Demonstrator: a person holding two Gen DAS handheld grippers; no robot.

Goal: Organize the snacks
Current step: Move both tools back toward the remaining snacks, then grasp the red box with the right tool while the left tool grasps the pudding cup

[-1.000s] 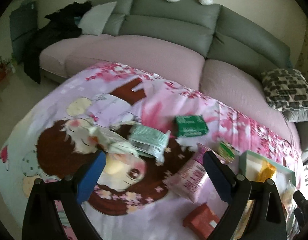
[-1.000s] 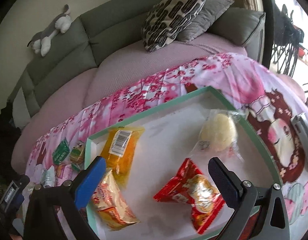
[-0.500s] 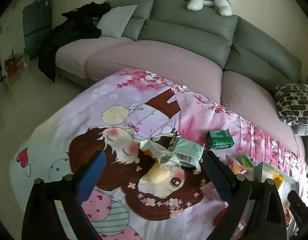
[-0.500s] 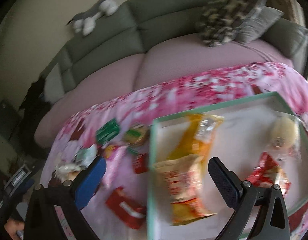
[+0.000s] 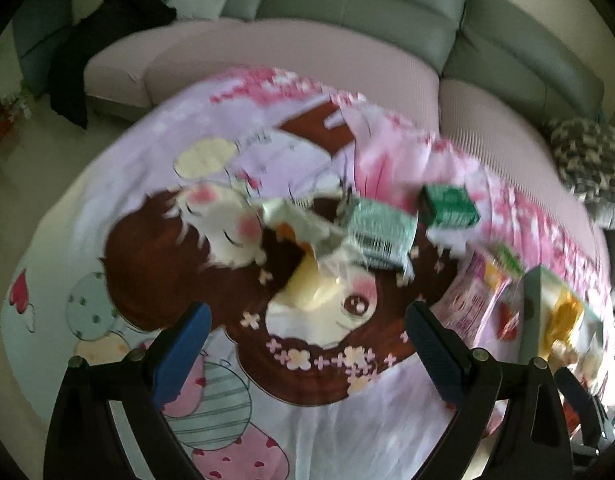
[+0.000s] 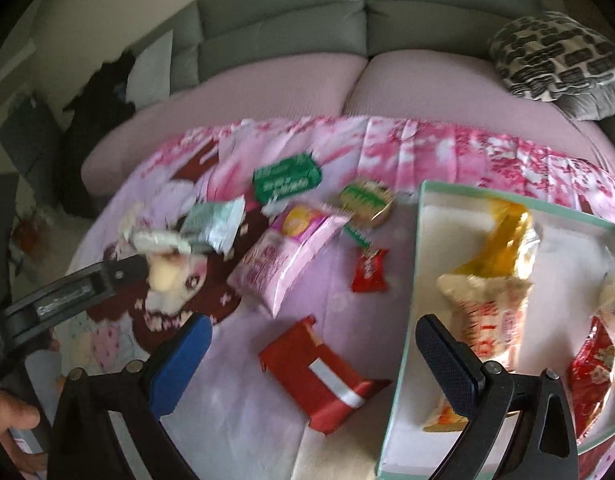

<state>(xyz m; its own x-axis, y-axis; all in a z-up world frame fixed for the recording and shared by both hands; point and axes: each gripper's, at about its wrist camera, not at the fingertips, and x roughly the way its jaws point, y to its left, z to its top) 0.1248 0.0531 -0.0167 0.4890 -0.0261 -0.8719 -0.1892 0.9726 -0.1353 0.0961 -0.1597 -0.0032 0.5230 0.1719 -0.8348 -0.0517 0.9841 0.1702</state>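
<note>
Loose snacks lie on a pink cartoon cloth (image 6: 243, 408): a red box (image 6: 319, 376), a pink bag (image 6: 291, 256), a small red packet (image 6: 369, 271), a green box (image 6: 287, 178), a pale green packet (image 5: 381, 230) and a clear packet (image 5: 303, 224). A green-rimmed tray (image 6: 405, 344) at the right holds an orange bag (image 6: 503, 236), a cream bag (image 6: 487, 320) and a red bag (image 6: 591, 376). My right gripper (image 6: 311, 352) is open and empty above the red box. My left gripper (image 5: 307, 340) is open and empty, short of the pale green and clear packets.
A grey and pink sofa (image 6: 347, 80) runs behind the cloth, with a patterned cushion (image 6: 555, 56) at the right. Dark clothes (image 5: 119, 12) lie on its left end. The left gripper's body (image 6: 59, 300) shows at the left of the right wrist view.
My right gripper swung left from over the tray to over the loose snacks and the red box. My left gripper drew back, then moved closer to the pale green and clear packets.
</note>
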